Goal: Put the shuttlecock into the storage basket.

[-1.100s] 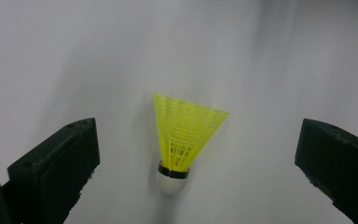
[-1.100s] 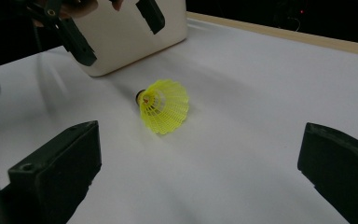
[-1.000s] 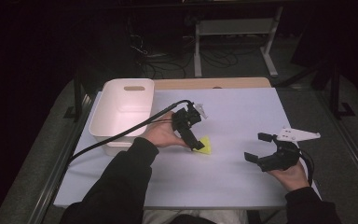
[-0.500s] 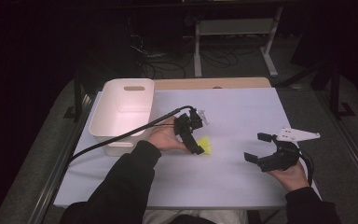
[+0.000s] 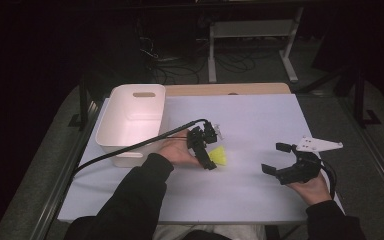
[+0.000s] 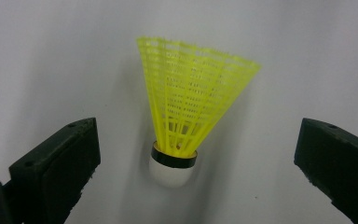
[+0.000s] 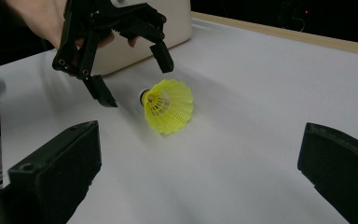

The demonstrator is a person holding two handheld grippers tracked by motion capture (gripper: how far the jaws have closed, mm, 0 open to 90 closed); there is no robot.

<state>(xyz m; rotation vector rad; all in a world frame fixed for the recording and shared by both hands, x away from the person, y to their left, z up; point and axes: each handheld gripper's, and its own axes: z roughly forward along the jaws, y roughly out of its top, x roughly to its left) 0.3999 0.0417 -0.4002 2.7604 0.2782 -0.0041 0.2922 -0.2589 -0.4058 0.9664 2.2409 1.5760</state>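
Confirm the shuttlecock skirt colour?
Yellow mesh skirt on the shuttlecock, with a white cork and black band; the left gripper view shows it best.

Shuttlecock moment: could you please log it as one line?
left claw: open, straddling shuttlecock | shuttlecock: lying on table | right claw: open, apart

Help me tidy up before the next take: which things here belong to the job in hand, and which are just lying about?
In use:
- yellow shuttlecock, lying on its side
- left tool, open over the shuttlecock
- white bin, close beside it, probably the drop spot

Lying about:
- right tool, open, held off to the side
- metal stand behind the table
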